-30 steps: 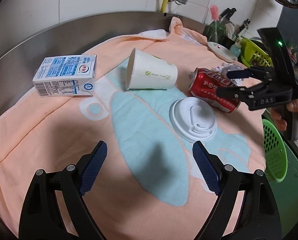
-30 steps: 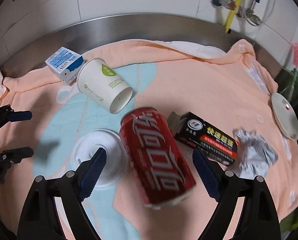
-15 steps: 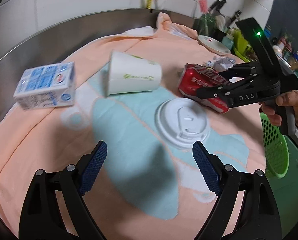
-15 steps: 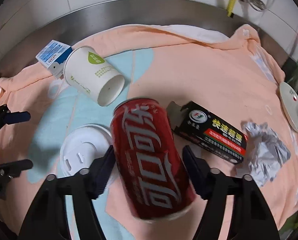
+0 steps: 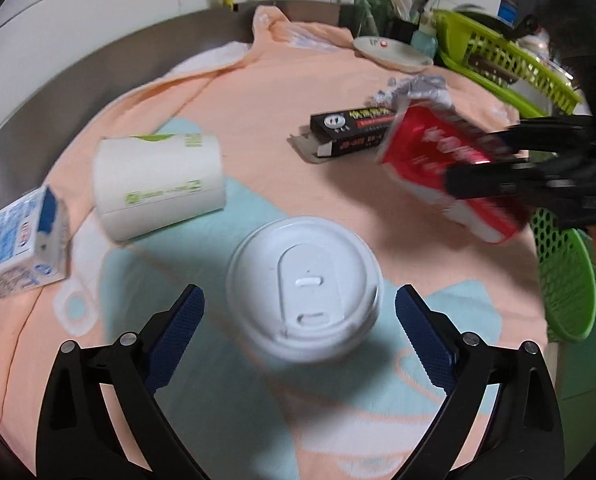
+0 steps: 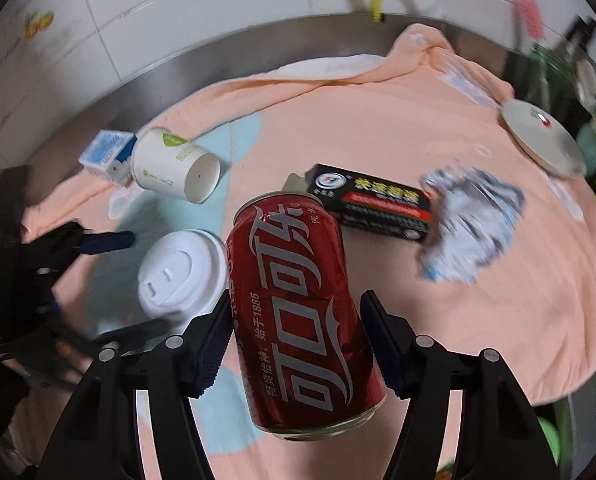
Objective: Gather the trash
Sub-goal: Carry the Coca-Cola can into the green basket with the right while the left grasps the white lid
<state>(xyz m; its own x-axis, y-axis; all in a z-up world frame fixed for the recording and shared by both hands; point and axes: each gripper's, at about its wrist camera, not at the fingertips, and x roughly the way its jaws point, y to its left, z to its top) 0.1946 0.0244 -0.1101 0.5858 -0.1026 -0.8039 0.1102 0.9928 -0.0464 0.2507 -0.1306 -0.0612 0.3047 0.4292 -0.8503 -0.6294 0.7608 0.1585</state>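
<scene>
step: right gripper (image 6: 296, 350) clamped on can (image 6: 301, 312), lifted | left gripper (image 5: 299, 316) jaws opening, empty, over lid (image 5: 303, 290) mid-towel (image 5: 258, 92) | next: bin can, grasp lid

A peach and pale-blue towel (image 5: 282, 96) covers the steel worktop (image 6: 138, 92); a white dish (image 6: 541, 140) sits at its far right edge.

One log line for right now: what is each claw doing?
left claw: opening, over lid, nothing gripped | right claw: shut on can, lifted off towel
</scene>
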